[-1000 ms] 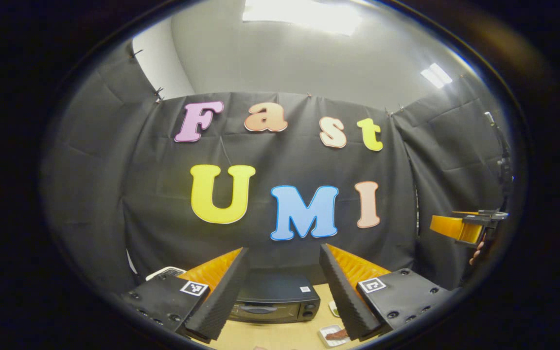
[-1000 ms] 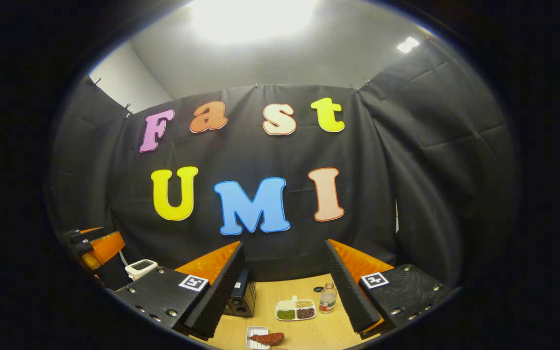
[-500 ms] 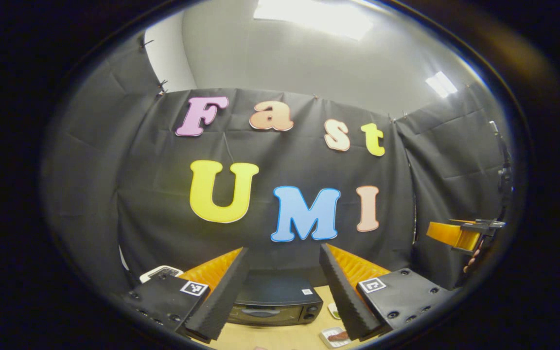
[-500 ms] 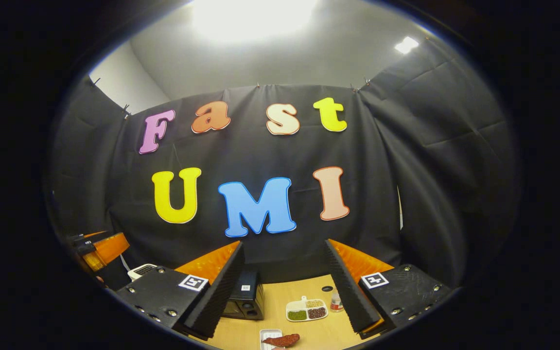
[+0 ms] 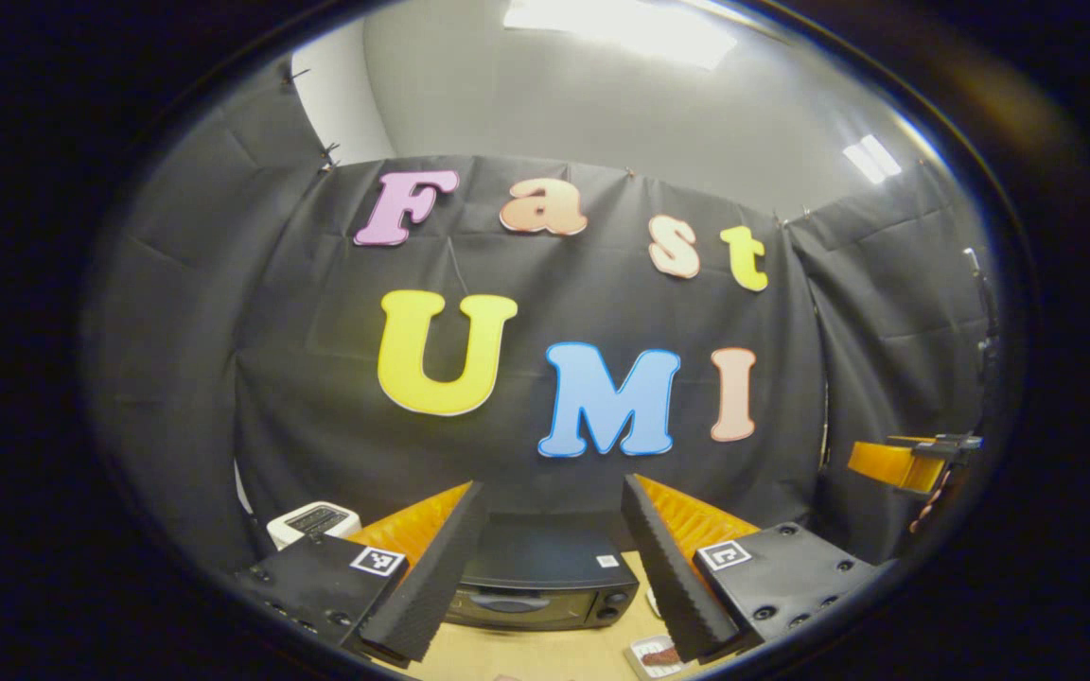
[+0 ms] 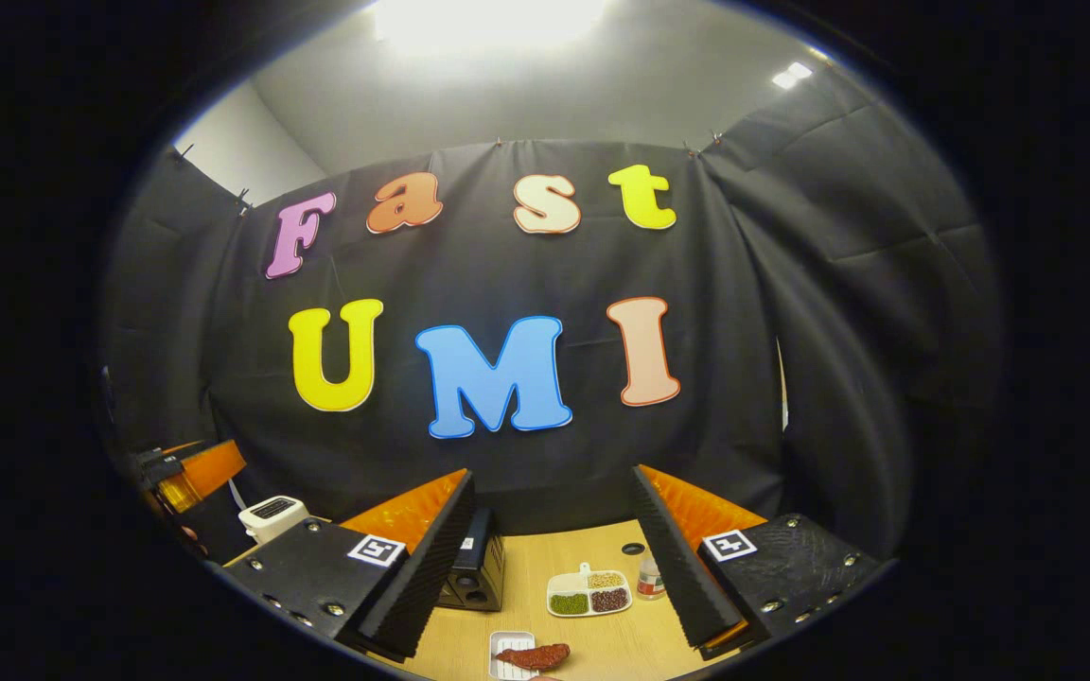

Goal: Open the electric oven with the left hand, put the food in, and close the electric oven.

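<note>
Left gripper (image 5: 553, 567) fingers spread, pinching nothing; since a second ago view tipped lower, oven (image 5: 541, 584) showing larger between them, door shut, toward table's (image 6: 602, 558) far edge. Right gripper (image 6: 553, 567) fingers spread, empty, held level above table's near edge; more table in view than before. Food (image 6: 533, 655) on white tray (image 6: 504, 668) at near edge. Sectioned dish (image 6: 588, 596) and bottle (image 6: 649, 574) mid-table. White device (image 6: 272, 515) at far left corner.

Open right tool (image 6: 550, 577) above a wooden bench (image 6: 602, 653) holding an oven (image 6: 477, 572), snack tray (image 6: 588, 596), bottle (image 6: 650, 575) and meat (image 6: 534, 655).
</note>
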A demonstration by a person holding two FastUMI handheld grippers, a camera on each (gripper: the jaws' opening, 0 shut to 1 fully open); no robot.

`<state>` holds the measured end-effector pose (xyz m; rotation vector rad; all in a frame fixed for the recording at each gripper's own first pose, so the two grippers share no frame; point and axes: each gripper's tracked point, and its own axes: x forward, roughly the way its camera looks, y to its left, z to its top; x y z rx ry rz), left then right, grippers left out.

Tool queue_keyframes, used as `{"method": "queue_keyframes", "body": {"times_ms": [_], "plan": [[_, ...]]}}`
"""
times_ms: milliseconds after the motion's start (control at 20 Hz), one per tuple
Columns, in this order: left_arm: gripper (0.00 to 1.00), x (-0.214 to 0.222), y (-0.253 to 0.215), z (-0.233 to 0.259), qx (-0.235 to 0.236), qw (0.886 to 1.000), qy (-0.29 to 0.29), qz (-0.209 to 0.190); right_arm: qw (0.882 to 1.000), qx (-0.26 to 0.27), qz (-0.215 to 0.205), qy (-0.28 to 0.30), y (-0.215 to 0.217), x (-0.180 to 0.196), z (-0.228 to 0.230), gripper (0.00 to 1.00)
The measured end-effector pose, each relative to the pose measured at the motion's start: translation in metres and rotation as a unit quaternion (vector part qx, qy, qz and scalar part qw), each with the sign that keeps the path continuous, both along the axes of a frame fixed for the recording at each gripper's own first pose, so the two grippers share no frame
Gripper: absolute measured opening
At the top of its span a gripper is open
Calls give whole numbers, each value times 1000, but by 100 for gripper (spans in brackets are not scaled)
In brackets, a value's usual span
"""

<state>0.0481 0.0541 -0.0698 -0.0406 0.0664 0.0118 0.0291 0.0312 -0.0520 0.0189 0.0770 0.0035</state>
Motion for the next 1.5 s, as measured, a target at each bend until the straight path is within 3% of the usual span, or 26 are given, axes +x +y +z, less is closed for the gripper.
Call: {"method": "queue_keyframes", "body": {"times_ms": [150, 250, 300, 400, 450, 500, 650, 950, 1300, 1350, 1400, 1450, 1500], "plan": [[100, 22, 2, -48, 7, 999, 50, 1, 1000, -2, 6, 14, -7, 7, -12, 99], [92, 34, 4, -76, 8, 998, 69, 1, 1000, 0, 5, 14, -13, 13, -14, 98], [100, 41, 5, -88, 9, 997, 81, 3, 1000, 1, 3, 15, -16, 15, -15, 98], [100, 56, 6, -114, 9, 995, 103, 5, 1000, -2, -1, 15, -21, 20, -18, 98], [92, 63, 5, -126, 9, 993, 114, 4, 1000, -3, 0, 13, -23, 21, -19, 98], [97, 67, 4, -139, 12, 992, 126, 2, 1000, -5, 0, 12, -25, 24, -18, 98], [93, 85, 5, -175, 15, 987, 162, 2, 1000, -10, -5, 13, -35, 29, -18, 98], [100, 115, 12, -249, 16, 972, 233, -5, 999, -13, -15, 27, -49, 38, -26, 98], [97, 132, 29, -297, 16, 960, 279, 6, 999, -18, -28, 36, -57, 43, -30, 98], [92, 134, 32, -303, 20, 958, 286, 10, 999, -19, -31, 36, -59, 42, -30, 98], [97, 133, 35, -306, 24, 957, 288, 12, 999, -20, -33, 36, -60, 42, -28, 98], [93, 137, 36, -307, 30, 958, 286, 13, 999, -20, -35, 36, -61, 41, -28, 98], [97, 135, 36, -309, 34, 957, 289, 14, 999, -18, -37, 36, -61, 42, -27, 98]]}}
